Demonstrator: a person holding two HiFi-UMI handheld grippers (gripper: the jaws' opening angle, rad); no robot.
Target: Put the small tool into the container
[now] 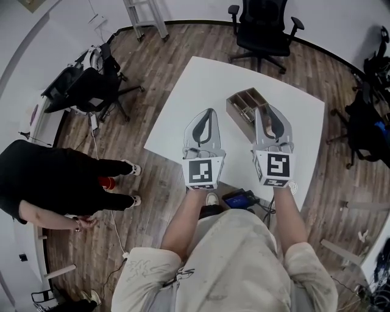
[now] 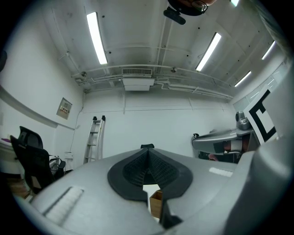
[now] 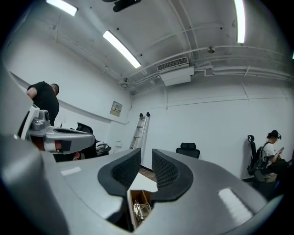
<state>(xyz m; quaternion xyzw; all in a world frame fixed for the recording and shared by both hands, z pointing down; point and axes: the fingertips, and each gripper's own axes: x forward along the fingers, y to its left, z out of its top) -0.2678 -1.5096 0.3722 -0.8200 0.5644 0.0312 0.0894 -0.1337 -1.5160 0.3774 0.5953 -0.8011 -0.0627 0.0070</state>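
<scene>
A wooden container (image 1: 242, 105) with compartments stands on the white table (image 1: 183, 116). My right gripper (image 1: 266, 109) hovers over the container's right side. In the right gripper view this gripper (image 3: 147, 155) is open, with a narrow gap between the pads and nothing in it; below lies the container (image 3: 134, 198) holding several small metal tools (image 3: 141, 209). My left gripper (image 1: 210, 112) hangs over the bare table left of the container. Its jaws (image 2: 148, 150) meet at the tips, shut on nothing, and a corner of the container (image 2: 156, 203) shows beneath.
A person in black (image 1: 36, 177) bends down on the floor at the left. A black office chair (image 1: 263, 27) stands behind the table, and another chair with gear (image 1: 85, 85) at the far left. A ladder (image 1: 146, 15) leans at the back. A blue device (image 1: 237, 198) lies by my feet.
</scene>
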